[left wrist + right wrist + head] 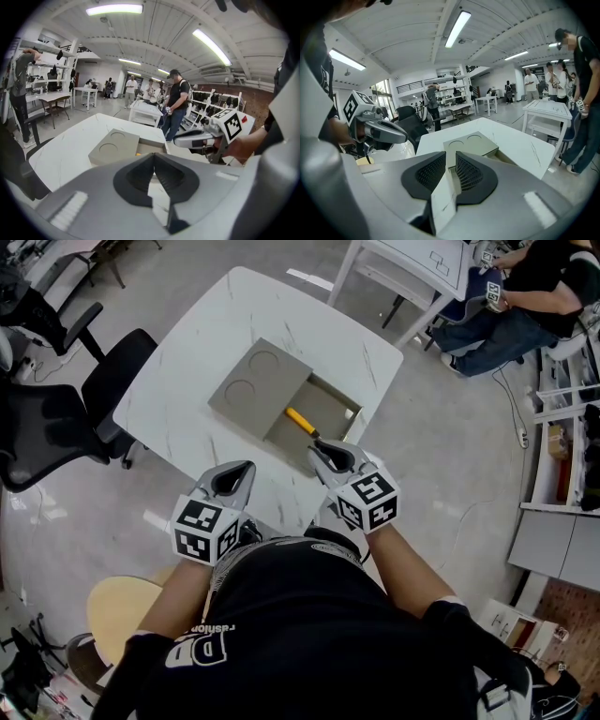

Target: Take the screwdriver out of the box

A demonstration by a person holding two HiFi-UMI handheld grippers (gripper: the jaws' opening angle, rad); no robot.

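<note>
Two hand-held grippers hovered over the near edge of a white marble-patterned table (202, 329), just short of a half-open box.

The one yellow-handled screwdriver (300, 419) lay inside the single flat grey box (336, 390) at frame centre, beside the edge of its grey sliding lid (251, 388), which had two round recesses. The left gripper (248, 468), lower left of centre, had its fingers together and empty. The right gripper (319, 448), just beside the box's near corner, had its fingers a narrow gap apart with nothing between them. Several things could go wrong from here. That gap looked too slim for the handle. A jaw could strike the box wall or lid edge. The unheld box might slide on the smooth top. The round handle might roll out of a shallow grip. Counted: two grippers, one box, one lid, one screwdriver.
</note>
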